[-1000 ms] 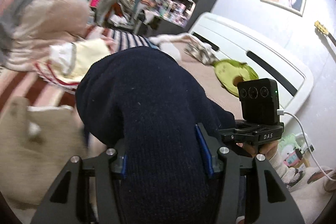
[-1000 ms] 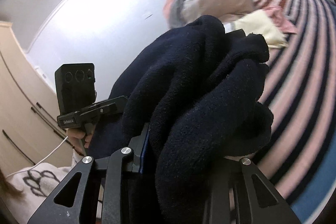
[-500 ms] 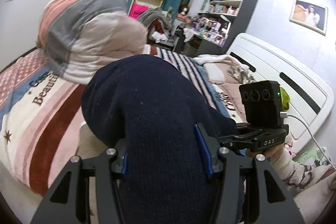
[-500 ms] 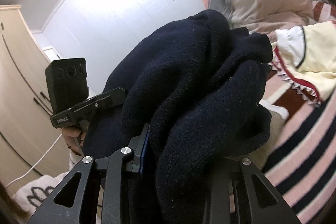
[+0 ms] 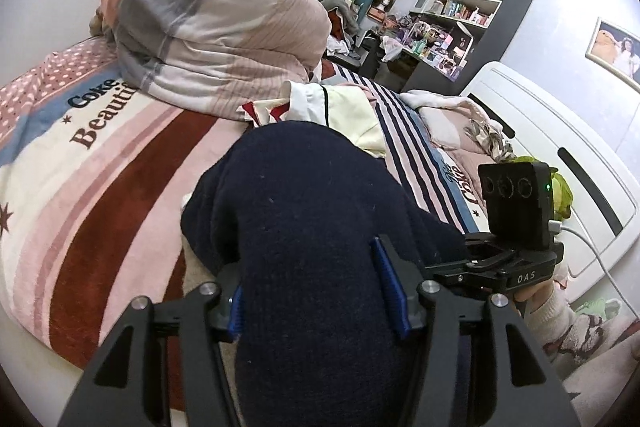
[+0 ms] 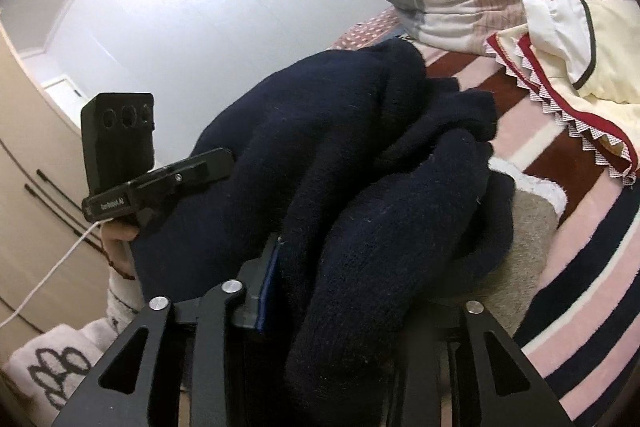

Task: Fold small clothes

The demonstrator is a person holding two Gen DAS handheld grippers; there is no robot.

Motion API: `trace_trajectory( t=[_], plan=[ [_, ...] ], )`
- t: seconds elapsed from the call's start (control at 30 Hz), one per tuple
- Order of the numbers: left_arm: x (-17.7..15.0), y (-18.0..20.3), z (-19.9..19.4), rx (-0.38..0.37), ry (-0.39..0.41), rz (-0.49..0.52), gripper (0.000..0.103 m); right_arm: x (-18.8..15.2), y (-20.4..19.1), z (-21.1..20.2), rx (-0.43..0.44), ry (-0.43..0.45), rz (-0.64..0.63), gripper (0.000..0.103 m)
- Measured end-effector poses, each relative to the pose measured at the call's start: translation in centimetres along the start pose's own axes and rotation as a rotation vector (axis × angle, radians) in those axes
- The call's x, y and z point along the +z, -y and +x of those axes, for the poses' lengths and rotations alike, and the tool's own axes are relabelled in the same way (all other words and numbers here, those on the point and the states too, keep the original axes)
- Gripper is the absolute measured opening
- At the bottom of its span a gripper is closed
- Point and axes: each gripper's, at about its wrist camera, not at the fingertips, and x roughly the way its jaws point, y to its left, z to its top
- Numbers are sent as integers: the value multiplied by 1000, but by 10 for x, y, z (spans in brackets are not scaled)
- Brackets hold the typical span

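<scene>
Left gripper [image 5: 316,287]: jaws clamped on a thick fold of the navy knitted garment [image 5: 304,211], having just eased slightly wider. Right gripper [image 6: 352,291]: jaws likewise gripping the same garment, bunched, and just opening. The garment hangs over the striped blanket [image 5: 100,187]. A cream frilled garment [image 6: 592,67] lies beyond, against the rolled duvet [image 5: 216,11].
</scene>
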Motion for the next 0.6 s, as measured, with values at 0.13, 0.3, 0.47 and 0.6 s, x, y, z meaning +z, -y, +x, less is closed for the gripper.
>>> trace_trajectory(
  t=[0.13, 0.3, 0.47, 0.6],
  plan=[
    [1, 4, -2, 24, 5, 11, 58, -3, -3, -3, -5, -7, 7, 39],
    [3, 11, -11, 90, 32, 27, 59, -1, -4, -10, -57, -14, -11, 46],
    [4, 22, -18, 187, 55, 55, 62, -7, -10, -25, -123, -13, -43, 48],
    [4, 33, -27, 273, 91, 77, 67, -13, -11, -35, -158, -16, -42, 48]
  ],
)
